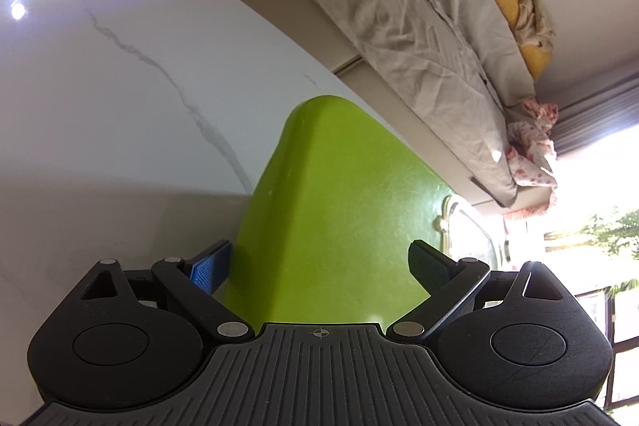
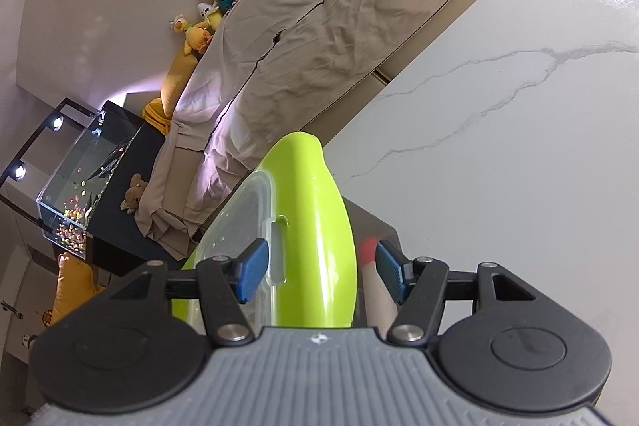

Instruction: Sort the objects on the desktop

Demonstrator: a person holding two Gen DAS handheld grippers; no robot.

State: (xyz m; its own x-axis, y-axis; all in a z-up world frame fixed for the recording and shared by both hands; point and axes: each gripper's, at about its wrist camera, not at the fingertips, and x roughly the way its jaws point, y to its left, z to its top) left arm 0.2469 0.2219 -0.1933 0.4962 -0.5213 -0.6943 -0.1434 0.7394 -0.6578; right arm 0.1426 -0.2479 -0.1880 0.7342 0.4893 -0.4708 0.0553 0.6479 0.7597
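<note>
Ahead of both tongs: white marble-look tabletop [image 2: 519, 106], glossy, grey veins, rounded corner, tilted hard in both wrist views. Beyond it a bed with crumpled beige sheet [image 2: 319, 6], soft toys along the wall; fish tank [image 2: 80, 178] off to one side of the right tongs.

Lime-green plastic box [image 1: 327, 194] with clear lid [image 2: 239, 218] sits between the fingers of both tongs; smooth shiny shell, rounded corners, a latch slot in the lid rim. Looks held on edge off the table, one tong at each end, though where it belongs in the sort isn't shown.

Left gripper [image 1: 319, 266]: jaws wide, straddling the box; blue ribbed pads close to its walls, contact can't be confirmed.
Right gripper [image 2: 319, 272]: jaws partly open around the box rim, one pad against the lid side, the other with a visible gap; grip uncertain.

Risk: slick curved plastic plus a loose pinch, so the box could slide or swing out, hit the hard top, and pop the lid.

Small red-tipped cylinder [image 2: 369, 254] just inside the right tong's outer pad; identity unclear.
</note>
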